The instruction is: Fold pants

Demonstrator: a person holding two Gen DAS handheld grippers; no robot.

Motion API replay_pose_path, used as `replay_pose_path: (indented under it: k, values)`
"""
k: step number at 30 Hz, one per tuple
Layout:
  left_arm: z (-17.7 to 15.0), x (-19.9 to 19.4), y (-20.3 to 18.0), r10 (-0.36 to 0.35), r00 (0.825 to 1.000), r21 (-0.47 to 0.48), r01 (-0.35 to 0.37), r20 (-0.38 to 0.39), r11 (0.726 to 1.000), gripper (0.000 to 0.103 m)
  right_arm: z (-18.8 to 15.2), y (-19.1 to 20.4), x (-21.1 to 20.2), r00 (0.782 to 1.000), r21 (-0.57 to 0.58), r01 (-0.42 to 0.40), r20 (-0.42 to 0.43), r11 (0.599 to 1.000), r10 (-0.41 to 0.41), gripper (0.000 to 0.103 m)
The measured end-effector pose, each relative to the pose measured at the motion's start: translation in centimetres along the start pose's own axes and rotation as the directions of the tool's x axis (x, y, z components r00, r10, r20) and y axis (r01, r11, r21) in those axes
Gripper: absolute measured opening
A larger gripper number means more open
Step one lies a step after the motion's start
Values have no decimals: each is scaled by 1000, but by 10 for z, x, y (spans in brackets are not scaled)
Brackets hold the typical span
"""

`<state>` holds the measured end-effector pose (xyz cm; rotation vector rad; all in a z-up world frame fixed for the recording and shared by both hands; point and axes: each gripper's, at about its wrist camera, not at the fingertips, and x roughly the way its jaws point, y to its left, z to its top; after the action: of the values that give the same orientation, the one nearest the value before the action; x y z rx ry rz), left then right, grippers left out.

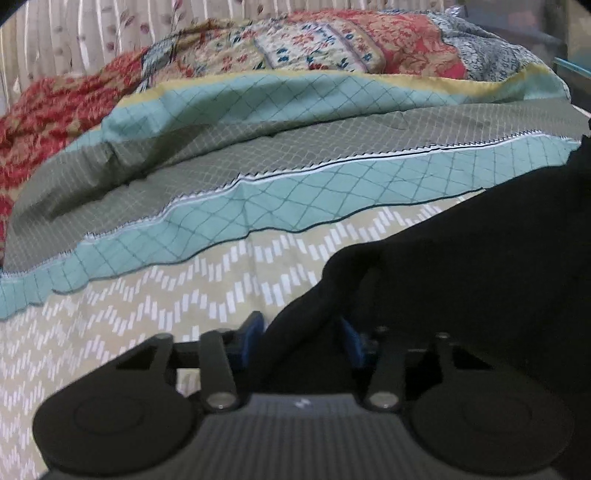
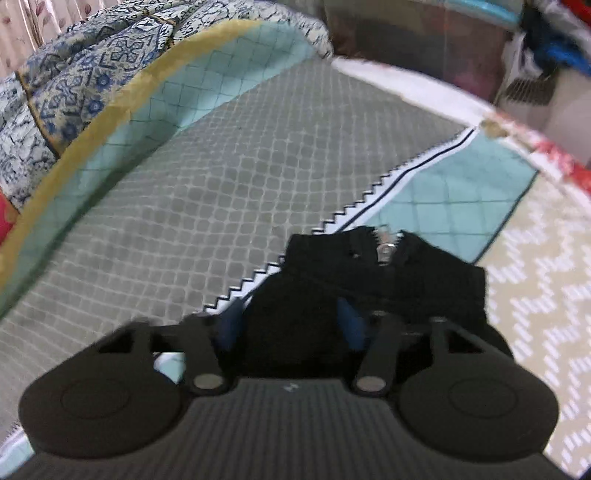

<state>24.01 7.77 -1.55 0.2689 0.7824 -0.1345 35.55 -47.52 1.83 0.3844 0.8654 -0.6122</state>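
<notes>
**Operator:** Black fabric filled both views. What did the left wrist camera record that the right did not?

**Inspector:** It showed the pants (image 1: 461,288) as a broad dark mass spreading to the right over the bedsheet (image 1: 147,314) with white zigzag marks. The left gripper (image 1: 303,332) was closed on a rolled edge of that cloth, which sat between its blue pads (image 1: 255,328). Behind lay a patchwork quilt (image 1: 314,48) in red and floral panels, and a curtain (image 1: 74,33).

**Operator:** And the right wrist camera?

**Inspector:** It alone showed the zipper (image 2: 386,251), silver, at the top of the waist section of the pants (image 2: 369,280). The right gripper (image 2: 291,325) was clamped on that section, with cloth bunched between the pads (image 2: 351,321). The section rested over the toothed seam where the grey grid panel (image 2: 221,184) met the teal one (image 2: 461,192). Blurred clutter (image 2: 535,55) stood past the bed edge, seen only here.
</notes>
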Motion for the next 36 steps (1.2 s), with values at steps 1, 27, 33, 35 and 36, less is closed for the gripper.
replay_pose_path:
  k: [1, 27, 33, 35, 36]
  values:
    - [-1, -1, -2, 7, 1000, 11, -7, 11, 1000, 34, 0, -5, -2, 1000, 3, -21, 2, 1000, 21, 13]
    - [-134, -289, -76, -9, 953, 106, -24, 301, 994, 9, -105, -343, -219, 939, 461, -333, 244, 823, 243, 9]
    - [-181, -271, -99, -54, 995, 138, 42, 85, 990, 27, -184, -384, -191, 984, 643, -175, 137, 746, 113, 45]
    - [-183, -283, -98, -68, 992, 127, 54, 110, 990, 35, -194, -389, -196, 985, 684, -172, 141, 709, 103, 52]
    - [-183, -292, -96, -87, 988, 114, 73, 128, 991, 40, -199, -390, -199, 986, 696, -165, 143, 699, 91, 52]
